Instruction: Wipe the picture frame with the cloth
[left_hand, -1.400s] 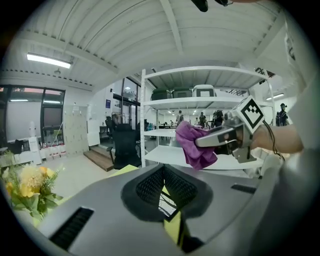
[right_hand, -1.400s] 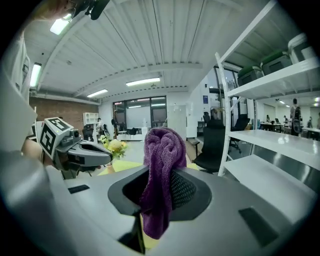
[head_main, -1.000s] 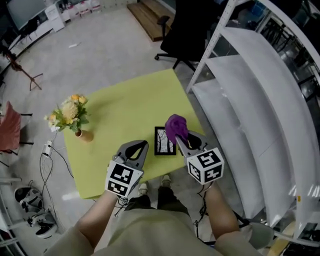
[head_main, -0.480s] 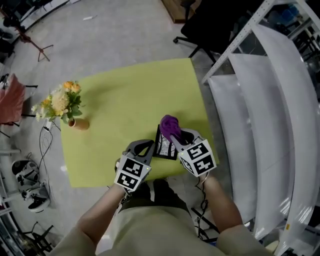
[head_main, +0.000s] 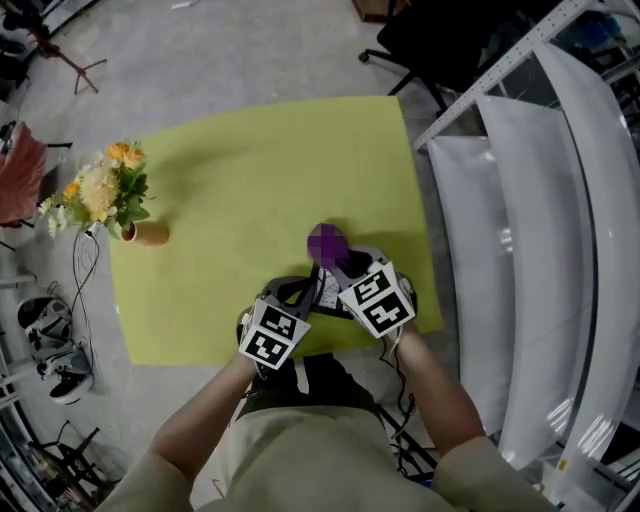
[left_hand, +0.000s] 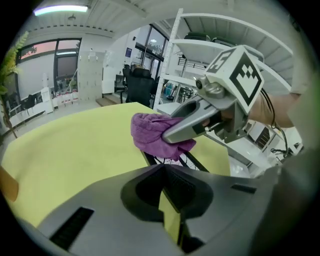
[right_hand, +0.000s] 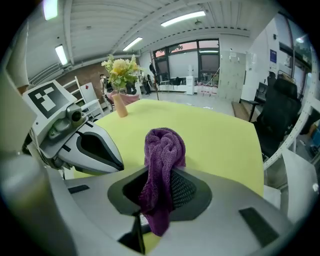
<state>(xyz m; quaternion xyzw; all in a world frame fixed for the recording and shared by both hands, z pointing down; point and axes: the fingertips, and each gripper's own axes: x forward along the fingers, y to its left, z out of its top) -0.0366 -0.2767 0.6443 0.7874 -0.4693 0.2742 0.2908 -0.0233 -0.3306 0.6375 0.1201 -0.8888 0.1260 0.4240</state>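
Both grippers are held close together over the near edge of the yellow-green surface (head_main: 250, 170), right of its middle. The person's bare forearms reach forward from the bottom of the head view, and the two tools angle inward so that their tips converge.

The right gripper (head_main: 340, 265) points forward and a little to the left, with its marker cube tilted up toward the camera. Its fingers are clamped on the purple cloth (right_hand: 162, 147). The cloth bunches into a rounded wad above the finger tips, and a tail of it hangs down between them. Seen from the left gripper's camera, this tool comes in from the right with its fingers sloping slightly down, carrying the wad over the picture frame (left_hand: 172, 161). The cloth's lower edge meets the top of the frame there, but I cannot tell how firmly it presses.

The left gripper (left_hand: 166, 200) sits lower and nearer the person, pointing forward and to the right. Its fingers are drawn together, leaving only a thin slit through which the surface shows, and nothing is between them. Their tip lies just beside the frame's near edge; I cannot tell whether they touch.

The frame has a black border around a white picture with dark branches. It stands between the two tools and is mostly hidden in the head view.

A vase of flowers (head_main: 100, 195) stands well apart at the surface's far left edge, and white shelves (head_main: 520, 200) run along the right.
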